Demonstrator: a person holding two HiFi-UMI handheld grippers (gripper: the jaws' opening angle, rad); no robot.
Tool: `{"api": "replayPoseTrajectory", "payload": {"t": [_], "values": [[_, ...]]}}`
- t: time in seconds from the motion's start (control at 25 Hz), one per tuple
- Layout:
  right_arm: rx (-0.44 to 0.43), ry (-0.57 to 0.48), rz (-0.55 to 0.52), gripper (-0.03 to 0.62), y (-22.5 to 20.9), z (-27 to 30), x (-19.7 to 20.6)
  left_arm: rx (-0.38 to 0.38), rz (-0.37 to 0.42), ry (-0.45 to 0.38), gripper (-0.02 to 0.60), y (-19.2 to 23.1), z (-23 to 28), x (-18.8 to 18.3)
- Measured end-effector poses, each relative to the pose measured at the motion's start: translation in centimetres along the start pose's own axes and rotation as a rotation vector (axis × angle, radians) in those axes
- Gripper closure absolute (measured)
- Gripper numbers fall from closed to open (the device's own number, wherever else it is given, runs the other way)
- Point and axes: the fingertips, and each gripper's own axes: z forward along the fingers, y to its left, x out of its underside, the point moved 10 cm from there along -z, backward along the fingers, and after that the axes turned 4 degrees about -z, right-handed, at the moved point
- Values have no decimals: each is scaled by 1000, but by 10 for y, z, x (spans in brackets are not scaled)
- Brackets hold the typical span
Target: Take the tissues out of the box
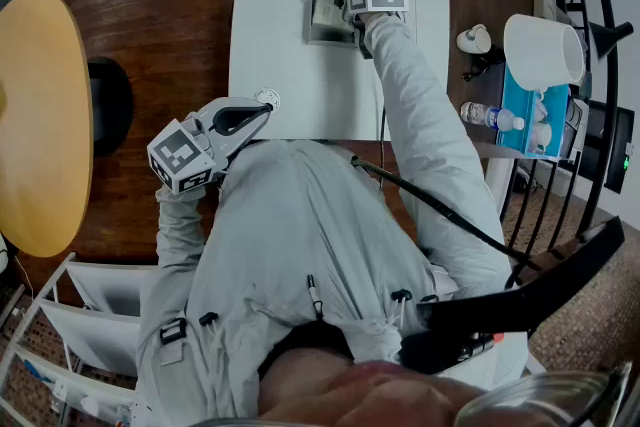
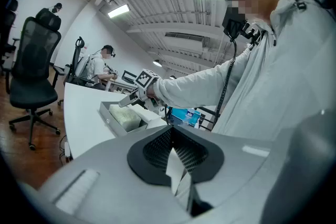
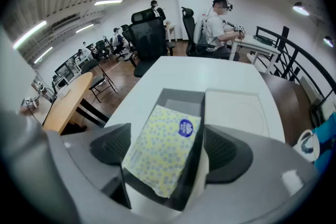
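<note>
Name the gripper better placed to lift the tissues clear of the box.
Right. The right gripper is over the box with the tissue pack gripped between its jaws; the left gripper hangs by the table edge, jaws shut on a white sliver.

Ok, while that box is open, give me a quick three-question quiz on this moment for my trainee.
1. True or false: the left gripper is reaching into the open grey box.
2. What stands between the right gripper fingers? A) a clear water bottle B) the yellow patterned tissue pack C) a white mug
3. In the right gripper view, on which side of the box does the pale flat lid lie?

Key:
1. False. It is held back by the near edge of the white table, fingers together.
2. B.
3. The right.
</note>
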Motion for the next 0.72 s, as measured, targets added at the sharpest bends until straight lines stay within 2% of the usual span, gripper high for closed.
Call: {"api": "replayPoseTrajectory", "payload": {"t": [0.2,0.4,0.64,0.72], "values": [[55,83,16,164,49,22,-20,-10,-23,-4,574,18,-62,-8],[141,128,-4,164,52,33,-23,-12,-27,-14,574,25,-69,-11],[166,101,-3,160,49,33,-21,-5,-13,-6,574,23,-62,-15],[148,91,33,117,48,35,-16,-4,-4,-8,574,23,-60,-18]]}}
